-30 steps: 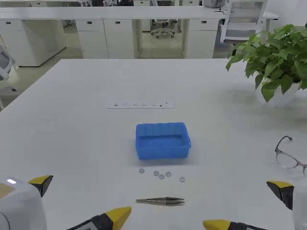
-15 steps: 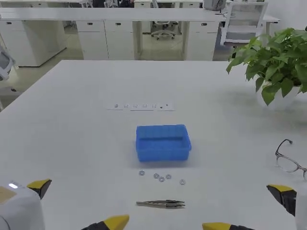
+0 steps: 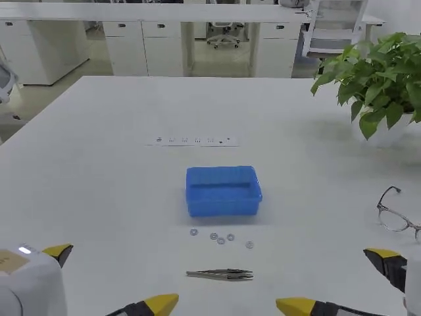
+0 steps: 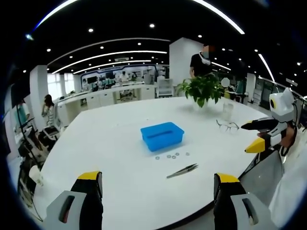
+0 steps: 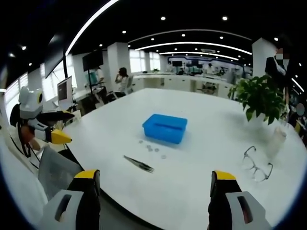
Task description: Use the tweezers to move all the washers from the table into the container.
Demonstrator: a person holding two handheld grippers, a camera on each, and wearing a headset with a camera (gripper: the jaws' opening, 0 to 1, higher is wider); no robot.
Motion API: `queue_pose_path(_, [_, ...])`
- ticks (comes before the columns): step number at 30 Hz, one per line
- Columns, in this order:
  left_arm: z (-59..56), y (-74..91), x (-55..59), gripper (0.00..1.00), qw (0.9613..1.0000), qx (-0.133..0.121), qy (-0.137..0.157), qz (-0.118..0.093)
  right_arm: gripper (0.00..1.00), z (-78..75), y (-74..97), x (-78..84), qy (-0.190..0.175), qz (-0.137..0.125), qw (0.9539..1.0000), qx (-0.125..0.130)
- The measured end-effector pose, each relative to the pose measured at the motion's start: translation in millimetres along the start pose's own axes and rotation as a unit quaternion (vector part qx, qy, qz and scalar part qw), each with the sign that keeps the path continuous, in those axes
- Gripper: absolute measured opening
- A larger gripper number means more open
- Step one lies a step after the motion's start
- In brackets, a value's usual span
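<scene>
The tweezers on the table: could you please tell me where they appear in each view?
Head view: tweezers low at centre.
Left gripper view: tweezers right of centre, lower half.
Right gripper view: tweezers left of centre, lower half.
Shared landmark: blue container beyond the washers.

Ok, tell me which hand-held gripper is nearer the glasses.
Right. The right hand-held gripper hovers just short of the glasses, on their side; the left hand-held gripper is far across, beyond the tweezers.
</scene>
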State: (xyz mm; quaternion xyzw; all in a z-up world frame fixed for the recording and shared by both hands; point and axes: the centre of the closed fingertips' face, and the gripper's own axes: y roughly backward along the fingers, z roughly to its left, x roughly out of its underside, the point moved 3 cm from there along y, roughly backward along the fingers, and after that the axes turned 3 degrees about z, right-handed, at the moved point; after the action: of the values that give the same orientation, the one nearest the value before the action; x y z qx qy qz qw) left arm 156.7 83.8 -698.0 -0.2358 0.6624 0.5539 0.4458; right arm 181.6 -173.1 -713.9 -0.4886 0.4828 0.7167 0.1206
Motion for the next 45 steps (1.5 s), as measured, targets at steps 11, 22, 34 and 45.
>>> queue_pose_path(11, [7.7, -4.6, 10.9, 0.99, 0.9994, -0.016, 0.017, 0.025, 0.95, 1.7, -6.3, 2.5, 0.024, 0.018, 0.9995, -0.003])
queue_pose_path(22, [9.0, -10.6, 13.1, 0.99, 0.9992, -0.014, 0.008, 0.037, 0.95, 1.0, -12.8, 2.2, 0.024, 0.026, 0.9993, -0.007])
queue_pose_path(34, [15.6, -25.8, 7.3, 0.92, 0.9988, 0.002, -0.002, 0.049, 0.95, -1.7, -25.2, 3.9, 0.028, 0.045, 0.9985, -0.013])
queue_pose_path(45, [17.2, -46.4, 5.0, 0.83, 0.9964, 0.023, -0.053, 0.061, 0.93, -8.2, -34.7, 6.9, 0.038, 0.074, 0.9965, -0.011])
